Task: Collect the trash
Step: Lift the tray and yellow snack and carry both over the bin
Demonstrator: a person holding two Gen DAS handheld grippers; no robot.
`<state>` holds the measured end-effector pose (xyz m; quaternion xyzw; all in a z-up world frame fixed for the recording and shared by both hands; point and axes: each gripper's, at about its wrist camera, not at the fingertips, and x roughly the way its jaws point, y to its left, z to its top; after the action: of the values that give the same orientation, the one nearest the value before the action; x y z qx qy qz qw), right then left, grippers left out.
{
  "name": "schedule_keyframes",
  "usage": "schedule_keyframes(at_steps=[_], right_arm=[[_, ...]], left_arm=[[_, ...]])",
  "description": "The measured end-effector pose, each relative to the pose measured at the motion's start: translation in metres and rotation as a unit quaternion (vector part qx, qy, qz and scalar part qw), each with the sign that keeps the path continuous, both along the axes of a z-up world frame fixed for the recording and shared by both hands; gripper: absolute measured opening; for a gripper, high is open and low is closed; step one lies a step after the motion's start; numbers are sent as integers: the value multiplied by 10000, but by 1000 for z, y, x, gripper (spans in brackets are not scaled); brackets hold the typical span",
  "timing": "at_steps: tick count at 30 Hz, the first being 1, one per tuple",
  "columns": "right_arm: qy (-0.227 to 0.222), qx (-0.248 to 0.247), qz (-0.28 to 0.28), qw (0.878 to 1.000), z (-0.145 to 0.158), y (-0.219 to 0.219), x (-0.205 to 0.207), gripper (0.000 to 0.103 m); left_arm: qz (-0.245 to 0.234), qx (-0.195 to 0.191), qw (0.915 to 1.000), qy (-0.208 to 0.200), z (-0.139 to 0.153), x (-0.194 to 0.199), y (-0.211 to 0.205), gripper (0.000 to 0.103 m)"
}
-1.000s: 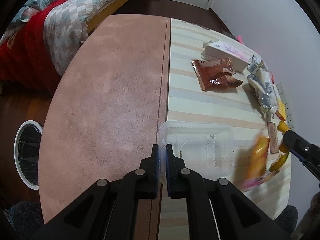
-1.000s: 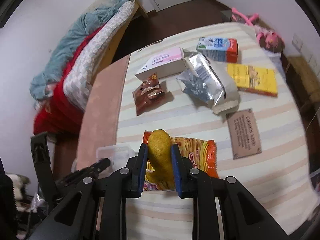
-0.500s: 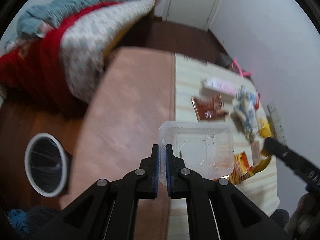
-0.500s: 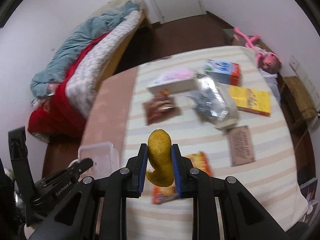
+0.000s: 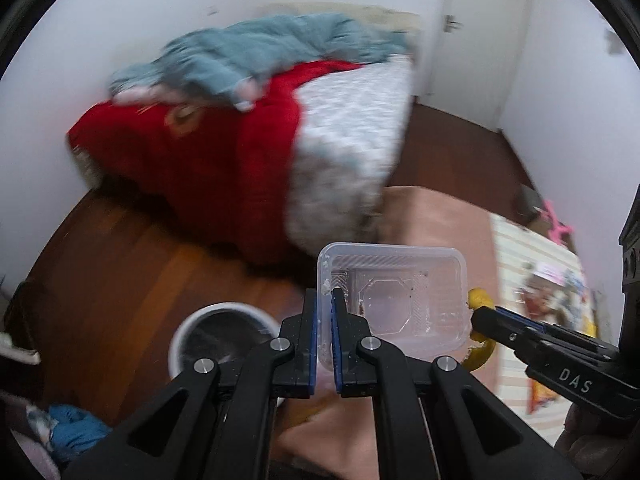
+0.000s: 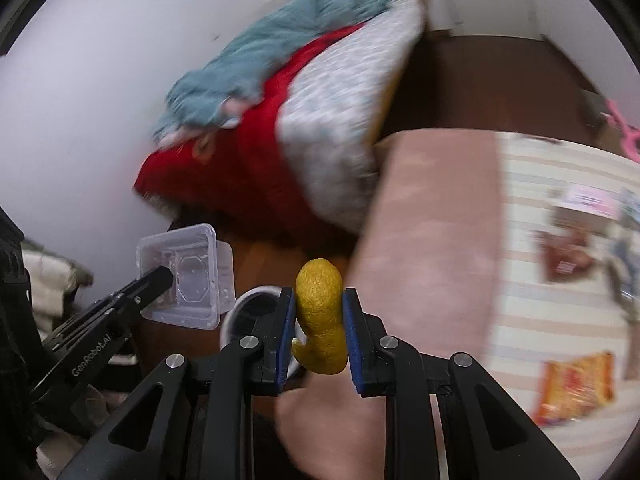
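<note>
A: Tray [image 5: 394, 300], clear plastic, is held off the table by its left rim, which is pinched between the closed fingers of the left gripper [image 5: 325, 312]. Crumbs and smears are seen on its base.

B: Position relative to the bin [image 5: 222, 338]?

A: Bin is seen low and to the left of the tray, on the wood floor [image 5: 120, 264], partly hidden behind the left gripper. White rim, dark liner inside.

B: Right gripper [image 6: 319, 320]?

A: Clenched on a yellow peel [image 6: 321, 316], gripped at its middle, rounded end up, curled end below the fingers. In the right view the bin's rim is seen just behind the peel and the left finger.

B: Both grippers in one view?

A: Yes. In the left view the right gripper is seen at the tray's right edge, with the peel showing behind it. In the right view the tray is seen to the left, held by the left gripper.

B: Table [image 6: 436, 240]?

A: Pink cloth on the near part, striped cloth further right. An orange packet [image 6: 576, 386], a brown wrapper [image 6: 564, 252] and a pink-and-white box [image 6: 588, 200] are noted on the stripes, all blurred. A bed [image 5: 256, 152] with red, grey and teal covers stands behind.
</note>
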<state>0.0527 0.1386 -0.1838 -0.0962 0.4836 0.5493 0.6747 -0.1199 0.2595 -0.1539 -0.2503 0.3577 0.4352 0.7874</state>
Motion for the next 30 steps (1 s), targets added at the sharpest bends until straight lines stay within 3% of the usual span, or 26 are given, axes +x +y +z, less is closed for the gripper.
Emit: schedule_keyframes(at_steps=[8,14,19,20,22,23,24,25,28,30], right_arm=[[233,-865,844,9924,-88,119,-88,25],[525,-1743,1077,9774,-177,180,-119,25],[810,-2350,1191,9612,-233,208,-129,26],[891,-2487,1242,9564,-244,212,-132,27],[1056,-2715,1337,9472,-262,217,-137,36],[1044,-2805,1347,9446,-266,218,-139,44],[1016,-2857,1354,9432,-269,216,-140,63],[984,-2876,1372,9427,-271,215,-142,77],[783,-2924,1457,9419,-269,211,-144,86],[546,-2993,1512,9405,-266,206,-141,96]], left_arm=[[686,-673,9947,357,-79,-72,73,3],[921,-1766,9794,334,-164,-109,130,4],[1100,-2292,9665,366,-204,-119,151,7],[1151,-2350,9642,427,-211,-121,154,11],[1233,-2429,9611,454,-218,-125,155,35],[1274,-2431,9606,431,-219,-128,155,66],[1338,-2408,9604,422,-221,-133,153,87],[1378,-2384,9604,436,-221,-135,151,90],[1488,-2355,9586,582,-223,-146,147,93],[1526,-2280,9595,643,-220,-153,143,102]])
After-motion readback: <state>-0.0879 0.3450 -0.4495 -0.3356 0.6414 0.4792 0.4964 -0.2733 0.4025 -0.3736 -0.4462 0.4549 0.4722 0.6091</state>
